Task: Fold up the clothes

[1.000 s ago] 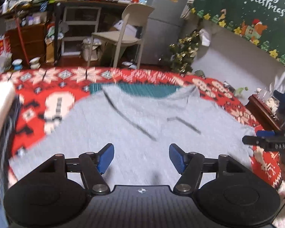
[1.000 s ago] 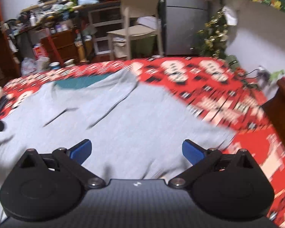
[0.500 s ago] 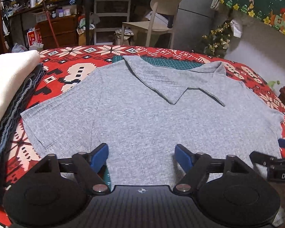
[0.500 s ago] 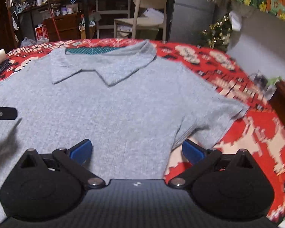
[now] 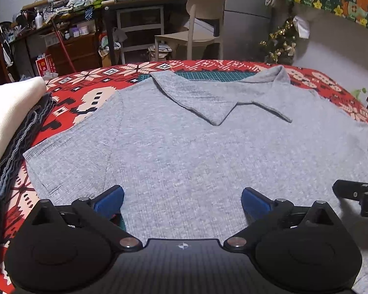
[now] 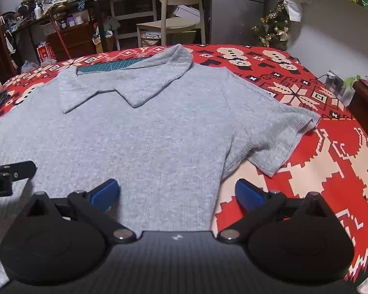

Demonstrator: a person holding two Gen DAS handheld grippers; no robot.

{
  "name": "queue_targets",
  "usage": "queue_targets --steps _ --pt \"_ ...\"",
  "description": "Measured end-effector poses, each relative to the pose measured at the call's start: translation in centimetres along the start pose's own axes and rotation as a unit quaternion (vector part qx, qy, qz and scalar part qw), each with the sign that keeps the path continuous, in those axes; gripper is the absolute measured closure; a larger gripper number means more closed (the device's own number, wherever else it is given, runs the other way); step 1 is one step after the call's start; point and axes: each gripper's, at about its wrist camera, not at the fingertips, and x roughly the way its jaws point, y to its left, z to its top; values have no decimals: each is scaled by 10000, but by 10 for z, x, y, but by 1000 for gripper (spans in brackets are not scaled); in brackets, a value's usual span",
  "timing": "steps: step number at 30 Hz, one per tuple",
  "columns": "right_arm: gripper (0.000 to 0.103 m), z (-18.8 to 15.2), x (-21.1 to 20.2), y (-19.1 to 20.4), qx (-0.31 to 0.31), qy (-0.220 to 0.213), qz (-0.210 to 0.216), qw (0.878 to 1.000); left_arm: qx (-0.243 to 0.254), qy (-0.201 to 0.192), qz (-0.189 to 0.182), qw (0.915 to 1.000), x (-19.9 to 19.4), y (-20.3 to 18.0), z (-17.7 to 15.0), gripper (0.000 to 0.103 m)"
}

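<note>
A grey ribbed polo shirt (image 5: 196, 147) lies flat and face up on the red patterned blanket (image 5: 85, 90), collar (image 5: 208, 98) at the far end. My left gripper (image 5: 181, 196) hovers low over the shirt's near left part. Its jaws are opening wide and only flat fabric lies under them. My right gripper (image 6: 175, 192) is open over the shirt's (image 6: 135, 134) near right side edge, with one finger above cloth and the other above blanket (image 6: 306, 171). The right short sleeve (image 6: 282, 134) is spread out.
A folded stack (image 5: 9, 117), white cloth on dark garments, sits at the blanket's left edge. A green cutting mat (image 5: 213, 74) shows behind the collar. Beyond stand a chair (image 5: 198, 24), cluttered desks and a small Christmas tree (image 5: 282, 44). A wooden side table (image 6: 365, 103) is at right.
Both grippers have sunk toward the shirt's near end and the views have steadied from blur. The left jaws have spread much wider. The right jaws stay as wide as before.
</note>
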Motion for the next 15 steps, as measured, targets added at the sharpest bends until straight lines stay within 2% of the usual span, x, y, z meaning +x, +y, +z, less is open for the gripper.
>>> queue_targets --steps 15 --pt "1 7 3 1 -137 218 57 9997 231 116 -246 9994 -2 4 0 0"
